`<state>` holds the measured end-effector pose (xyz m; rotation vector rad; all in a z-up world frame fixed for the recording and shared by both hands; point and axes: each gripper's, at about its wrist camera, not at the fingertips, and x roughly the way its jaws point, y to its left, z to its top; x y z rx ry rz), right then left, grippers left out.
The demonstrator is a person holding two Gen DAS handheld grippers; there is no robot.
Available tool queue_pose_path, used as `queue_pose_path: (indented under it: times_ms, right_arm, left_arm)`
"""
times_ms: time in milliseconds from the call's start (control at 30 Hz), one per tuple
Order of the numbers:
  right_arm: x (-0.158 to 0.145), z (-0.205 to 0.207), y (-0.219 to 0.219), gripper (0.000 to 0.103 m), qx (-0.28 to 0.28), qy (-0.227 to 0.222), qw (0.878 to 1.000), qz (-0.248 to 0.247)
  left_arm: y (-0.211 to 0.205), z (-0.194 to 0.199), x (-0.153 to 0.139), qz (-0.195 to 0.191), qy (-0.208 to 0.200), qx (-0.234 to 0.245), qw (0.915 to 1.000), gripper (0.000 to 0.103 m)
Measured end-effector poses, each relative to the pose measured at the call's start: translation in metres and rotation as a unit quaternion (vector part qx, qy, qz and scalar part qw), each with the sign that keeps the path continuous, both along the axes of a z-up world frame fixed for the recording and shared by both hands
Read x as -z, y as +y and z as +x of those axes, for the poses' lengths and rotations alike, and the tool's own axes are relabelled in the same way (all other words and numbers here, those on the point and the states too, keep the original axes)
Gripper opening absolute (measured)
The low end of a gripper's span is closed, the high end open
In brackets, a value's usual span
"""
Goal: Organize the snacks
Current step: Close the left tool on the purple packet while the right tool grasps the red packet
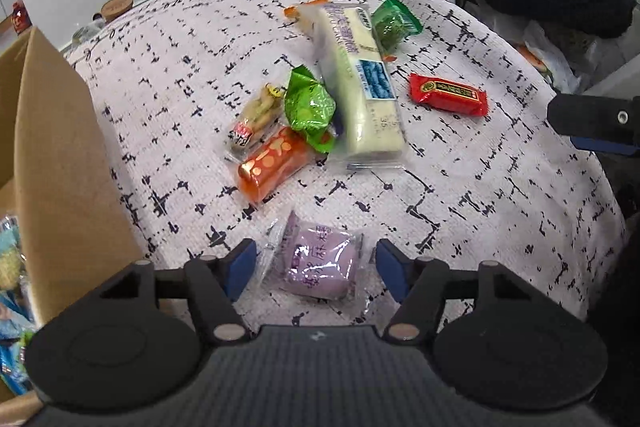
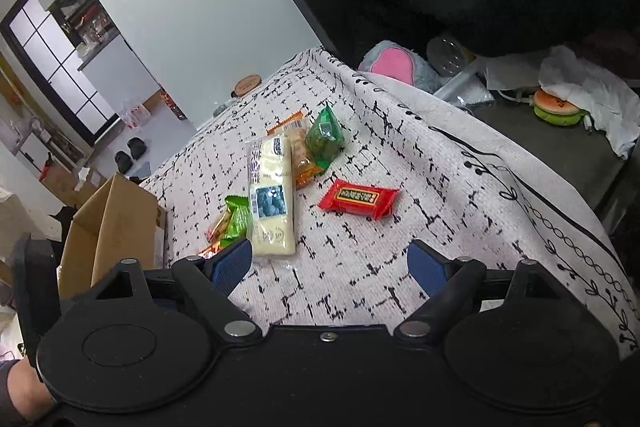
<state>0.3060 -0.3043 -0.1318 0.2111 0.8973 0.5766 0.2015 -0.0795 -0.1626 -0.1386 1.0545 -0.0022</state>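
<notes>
Snacks lie on a white black-flecked cloth (image 1: 460,187). My left gripper (image 1: 316,269) is open, its blue pads on either side of a purple wrapped cake (image 1: 320,265), apart from it. Beyond lie an orange pack (image 1: 272,163), a green pack (image 1: 310,107), a clear biscuit pack (image 1: 256,119), a long white cake pack (image 1: 360,83), a dark green pack (image 1: 394,23) and a red bar (image 1: 448,95). My right gripper (image 2: 330,265) is open and empty above the cloth, short of the white cake pack (image 2: 272,203) and the red bar (image 2: 360,199).
An open cardboard box (image 1: 52,167) holding blue packets stands at the left edge of the cloth; it also shows in the right wrist view (image 2: 112,227). Beyond the far right edge are a plush toy (image 2: 396,61), a burger toy (image 2: 556,107) and plastic bags.
</notes>
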Motion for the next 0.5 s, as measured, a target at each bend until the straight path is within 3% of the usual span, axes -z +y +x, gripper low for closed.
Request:
queue_pose_path:
  times_ms: [100, 333, 500]
  right_arm:
    - [0.004, 0.005, 0.002, 0.085, -0.002, -0.001, 1.000, 0.005]
    - [0.009, 0.020, 0.005, 0.085, 0.002, 0.007, 0.999, 0.046]
    - [0.011, 0.026, 0.012, 0.085, 0.000, 0.003, 0.998, 0.057]
  left_arm:
    - [0.003, 0.002, -0.001, -0.004, -0.003, 0.000, 1.0000, 0.042]
    - [0.010, 0.006, -0.012, -0.022, -0.008, -0.019, 0.9995, 0.039]
    - [0.012, 0.006, -0.027, -0.028, -0.034, -0.021, 0.9988, 0.039]
